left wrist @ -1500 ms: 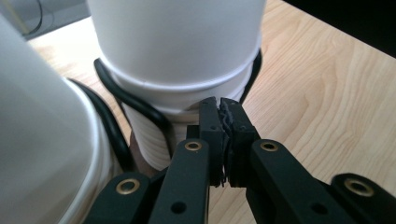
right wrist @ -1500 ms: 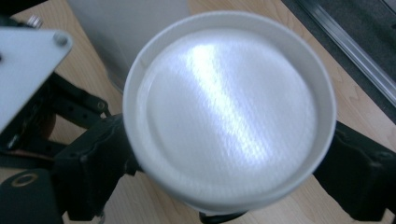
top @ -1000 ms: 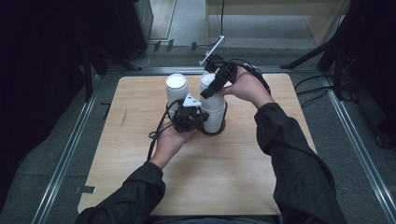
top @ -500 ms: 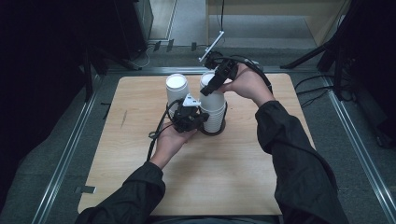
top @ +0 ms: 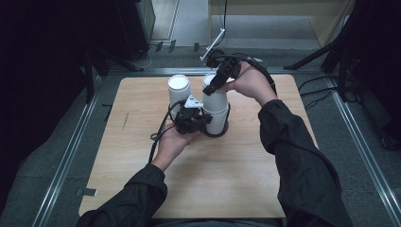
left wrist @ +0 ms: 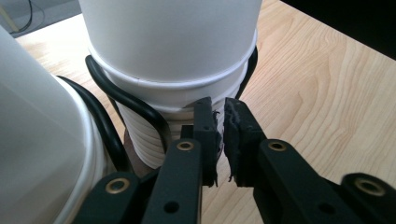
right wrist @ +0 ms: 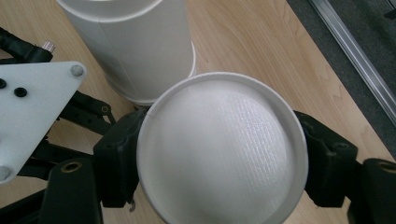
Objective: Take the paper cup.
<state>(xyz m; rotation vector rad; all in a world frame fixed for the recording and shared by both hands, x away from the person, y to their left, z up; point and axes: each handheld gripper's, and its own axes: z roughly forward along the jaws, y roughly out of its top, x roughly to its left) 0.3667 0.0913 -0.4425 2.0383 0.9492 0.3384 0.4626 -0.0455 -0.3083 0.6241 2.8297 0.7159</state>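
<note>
Two stacks of upside-down white paper cups stand on the wooden table (top: 246,179). My right gripper (top: 213,86) comes down from the far side onto the top cup (right wrist: 219,154) of the right stack (top: 218,111). Its jaws have just been closing, and they now touch both sides of that cup near its base. My left gripper (top: 199,118) lies low at the left foot of the same stack (left wrist: 177,70). Those jaws have just been opening: the pads (left wrist: 205,133) stand a narrow gap apart with nothing between them, at the lower cup rims.
The second cup stack (top: 178,90) stands just left of the first, close behind the left gripper. A black cable (left wrist: 126,95) curves around the foot of the right stack. Bare wood lies toward the near edge, and metal rails (top: 66,156) run along both sides of the table.
The right gripper's jaws have drawn in on the top cup, and the hand has shifted slightly. The left hand has stayed at the foot of the stack.
</note>
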